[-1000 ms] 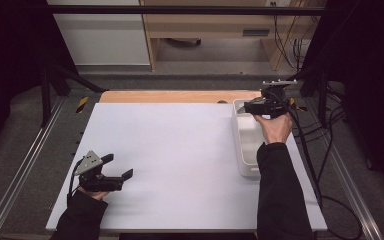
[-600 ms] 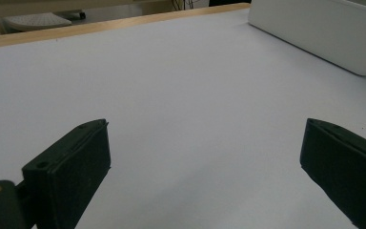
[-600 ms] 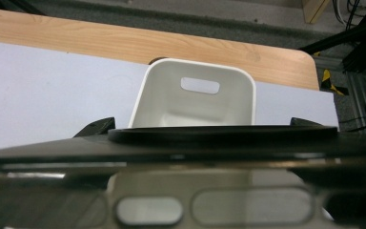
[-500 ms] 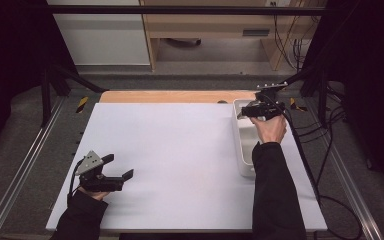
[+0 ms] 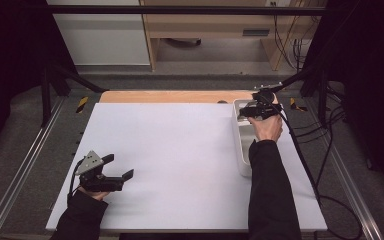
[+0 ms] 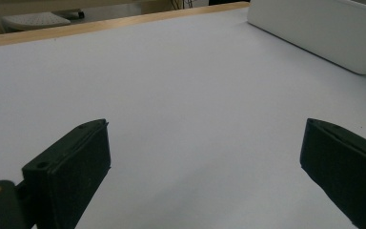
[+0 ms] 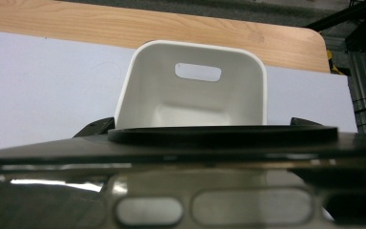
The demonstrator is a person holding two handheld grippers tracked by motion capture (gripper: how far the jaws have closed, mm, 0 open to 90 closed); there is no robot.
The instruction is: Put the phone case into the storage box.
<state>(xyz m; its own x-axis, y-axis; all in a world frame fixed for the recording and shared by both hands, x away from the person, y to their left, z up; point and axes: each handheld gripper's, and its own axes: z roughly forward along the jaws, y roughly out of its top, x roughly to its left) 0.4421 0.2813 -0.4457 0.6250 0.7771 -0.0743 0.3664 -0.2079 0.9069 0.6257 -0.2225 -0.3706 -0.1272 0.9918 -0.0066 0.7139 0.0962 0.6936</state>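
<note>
My left gripper (image 5: 119,166) rests low at the near left of the white table (image 5: 180,150); in the left gripper view (image 6: 205,157) its jaws stand wide open with bare table between them. My right gripper (image 5: 251,111) hangs over the far end of a long white bin (image 5: 242,152) at the table's right side. In the right gripper view, a glossy black object with slotted holes (image 7: 171,167) spans the space between the jaws of the right gripper (image 7: 199,125), which sit against its two sides. Beyond it stands the bin's end wall (image 7: 195,95) with a handle slot.
A strip of wooden board (image 5: 170,96) runs along the far edge of the table. Metal rails (image 5: 25,165) flank both sides, and cables (image 5: 320,150) trail off to the right. The bin's long side (image 6: 314,28) lies far ahead of the left gripper.
My right gripper has moved a little left and towards me, coming over the bin's far end. The left gripper has stayed put.
</note>
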